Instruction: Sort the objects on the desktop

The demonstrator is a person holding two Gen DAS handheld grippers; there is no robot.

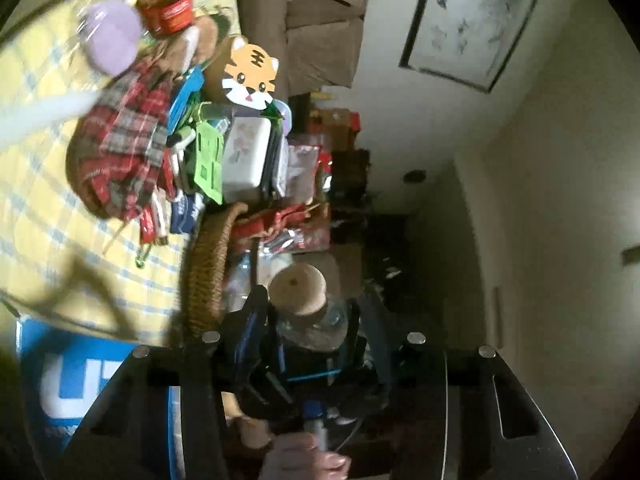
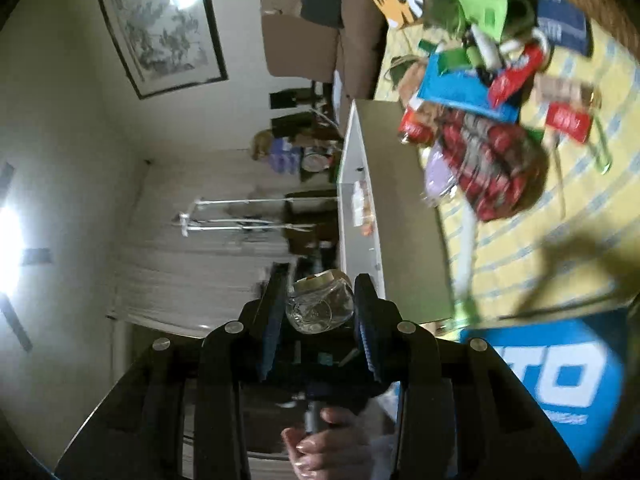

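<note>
Both claws grip jar [image 2: 320, 306]; cork [image 1: 298, 290] only left view.

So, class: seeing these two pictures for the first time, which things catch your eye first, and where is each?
A small corked glass jar sits squeezed in the right gripper, and the left gripper also closes on its cork. Beyond, on the yellow checked cloth, is a bright heap topped by a cartoon tiger card, with a red plaid pouch beside it.
</note>
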